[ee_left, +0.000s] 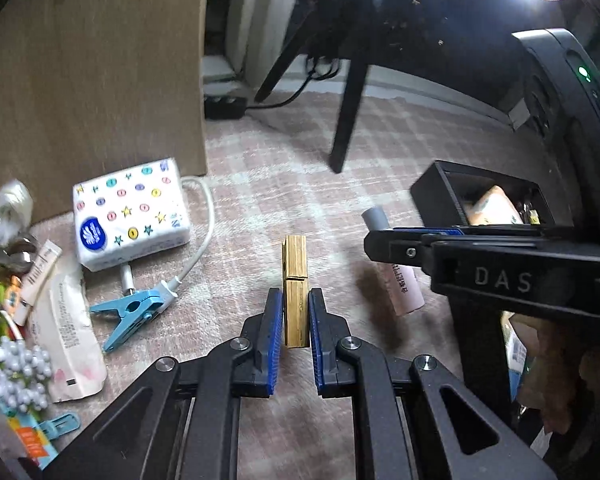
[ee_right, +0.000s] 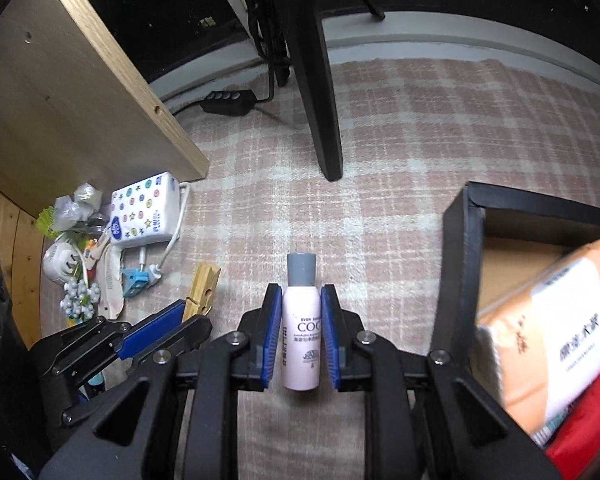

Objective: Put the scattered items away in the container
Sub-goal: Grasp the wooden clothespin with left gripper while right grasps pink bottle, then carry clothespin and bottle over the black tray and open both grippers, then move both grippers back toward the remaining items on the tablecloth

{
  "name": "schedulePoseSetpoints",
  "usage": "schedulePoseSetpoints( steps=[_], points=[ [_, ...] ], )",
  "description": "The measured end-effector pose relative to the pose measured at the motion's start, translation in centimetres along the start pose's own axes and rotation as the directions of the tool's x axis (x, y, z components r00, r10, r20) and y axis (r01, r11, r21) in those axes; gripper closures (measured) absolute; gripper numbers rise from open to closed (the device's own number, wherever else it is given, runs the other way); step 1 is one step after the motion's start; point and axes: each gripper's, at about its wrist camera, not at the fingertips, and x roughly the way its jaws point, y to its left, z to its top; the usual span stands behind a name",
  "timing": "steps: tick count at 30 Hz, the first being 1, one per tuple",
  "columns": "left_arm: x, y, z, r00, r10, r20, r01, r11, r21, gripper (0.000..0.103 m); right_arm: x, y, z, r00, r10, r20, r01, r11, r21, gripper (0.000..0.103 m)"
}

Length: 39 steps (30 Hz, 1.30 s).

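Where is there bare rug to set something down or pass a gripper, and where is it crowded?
Free: the checked rug between the chair leg, the black container and the pink bottle. Also the strip between the tissue pack and the bottle. Crowded: the pile left of the wooden clothespin, by the wooden panel.

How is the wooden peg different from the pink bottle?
The wooden clothespin is flat, square-edged and bare wood; the pink bottle is round, with printing and a grey cap. The clothespin sits between the left gripper fingers; the bottle sits between the right gripper fingers. Both point away, over the checked rug.
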Motion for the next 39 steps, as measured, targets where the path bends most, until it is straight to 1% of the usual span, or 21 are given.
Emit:
schedulePoseSetpoints(
  steps=[2, 3, 6, 10, 14, 17, 22, 27, 31, 32, 33, 34, 35, 37, 39],
  points=[
    [-1.1, -0.8, 0.0, 1.000, -0.004, 0.016, 0.004, 1.000, 0.021, 0.091, -0.8, -0.5, 0.3, 1.000, -0.007, 0.009, 0.007, 1.000, -0.008, 0.083],
    [-1.7, -1.4, -0.2, 1.000, -0.005, 0.023, 0.004, 1.000, 0.029, 0.091, -1.3, -0.4, -0.3, 1.000, -0.010, 0.018, 0.010, 1.000, -0.015, 0.083],
    [-3.7, -3.1, -0.9, 0.999, -0.013, 0.047, 0.011, 0.999, 0.050, 0.091, -3.9, -1.0, -0.5, 0.999, -0.005, 0.051, 0.006, 1.000, -0.027, 0.083],
    [-6.3, -5.9, -1.4, 0.996, -0.041, 0.073, 0.033, 0.994, 0.106, 0.091, -6.5, -2.3, -0.8, 0.995, 0.014, 0.098, -0.012, 1.000, -0.018, 0.083],
    [-7.3, -9.2, -1.9, 0.993, -0.082, 0.084, 0.067, 0.985, 0.160, 0.091, -10.0, -4.6, -2.2, 0.988, -0.007, 0.154, 0.009, 1.000, -0.011, 0.083],
    [-7.5, -11.9, -2.3, 0.990, -0.116, 0.074, 0.099, 0.974, 0.203, 0.091, -12.4, -7.3, -3.6, 0.982, -0.039, 0.186, 0.037, 0.999, 0.018, 0.083],
    [-7.8, -16.4, -3.9, 0.988, -0.151, 0.035, 0.135, 0.949, 0.284, 0.091, -16.5, -13.6, -6.4, 0.968, -0.122, 0.222, 0.100, 0.989, 0.106, 0.083],
    [-7.3, -20.1, -5.6, 0.985, -0.170, -0.014, 0.164, 0.924, 0.346, 0.091, -19.0, -19.6, -9.4, 0.956, -0.192, 0.222, 0.146, 0.967, 0.209, 0.083],
    [-6.8, -22.2, -6.6, 0.983, -0.175, -0.046, 0.179, 0.909, 0.375, 0.091, -19.8, -22.8, -11.3, 0.951, -0.238, 0.198, 0.180, 0.945, 0.275, 0.083],
    [-6.8, -22.5, -6.8, 0.983, -0.176, -0.053, 0.183, 0.907, 0.379, 0.087, -19.8, -23.3, -11.5, 0.950, -0.243, 0.194, 0.182, 0.941, 0.284, 0.080],
    [-6.6, -22.8, -6.9, 0.985, -0.162, -0.057, 0.171, 0.908, 0.382, 0.065, -19.9, -23.7, -11.8, 0.950, -0.245, 0.193, 0.183, 0.939, 0.291, 0.075],
    [-6.4, -22.9, -7.0, 0.989, -0.140, -0.056, 0.151, 0.913, 0.379, 0.051, -20.0, -23.9, -12.0, 0.949, -0.249, 0.195, 0.184, 0.936, 0.300, 0.060],
    [-6.5, -22.8, -7.0, 0.990, -0.134, -0.044, 0.140, 0.919, 0.369, 0.038, -20.3, -24.1, -12.2, 0.945, -0.254, 0.207, 0.183, 0.934, 0.306, 0.049],
    [-6.9, -22.5, -7.1, 0.990, -0.139, -0.024, 0.138, 0.924, 0.357, 0.039, -20.7, -23.9, -12.6, 0.935, -0.263, 0.238, 0.186, 0.934, 0.304, 0.047],
    [-7.1, -22.2, -7.1, 0.992, -0.124, -0.017, 0.122, 0.923, 0.364, 0.040, -20.8, -23.4, -12.8, 0.932, -0.271, 0.240, 0.197, 0.936, 0.293, 0.047]
  ],
)
